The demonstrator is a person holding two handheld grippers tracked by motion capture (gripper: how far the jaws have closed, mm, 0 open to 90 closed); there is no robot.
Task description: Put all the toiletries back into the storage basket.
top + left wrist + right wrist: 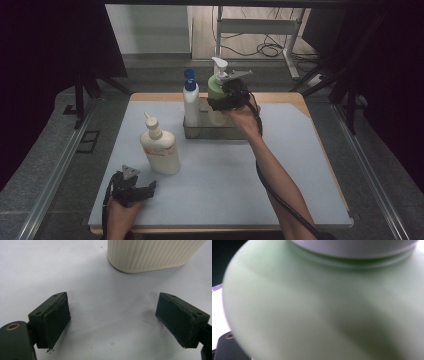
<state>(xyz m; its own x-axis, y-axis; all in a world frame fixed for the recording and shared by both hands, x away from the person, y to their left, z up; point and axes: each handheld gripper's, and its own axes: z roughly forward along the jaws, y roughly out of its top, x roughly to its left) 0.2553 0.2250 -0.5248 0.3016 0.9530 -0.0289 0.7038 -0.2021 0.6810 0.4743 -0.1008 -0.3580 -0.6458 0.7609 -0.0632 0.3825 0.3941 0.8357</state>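
A pale green pump bottle with a white pump head stands in a metal tray at the back of the table. My right gripper is closed around its body from the near side, and in the right gripper view the green bottle sits so close that the jaws are hidden. A white bottle with a blue cap stands beside it in the tray. My left gripper rests low near the front left, open and with nothing in it. A cream ribbed bottle stands just beyond it.
A pale blue mat covers the wooden table top. Dark curtains hang at both sides. Beyond the table's far edge are a white frame and loose cables on the floor.
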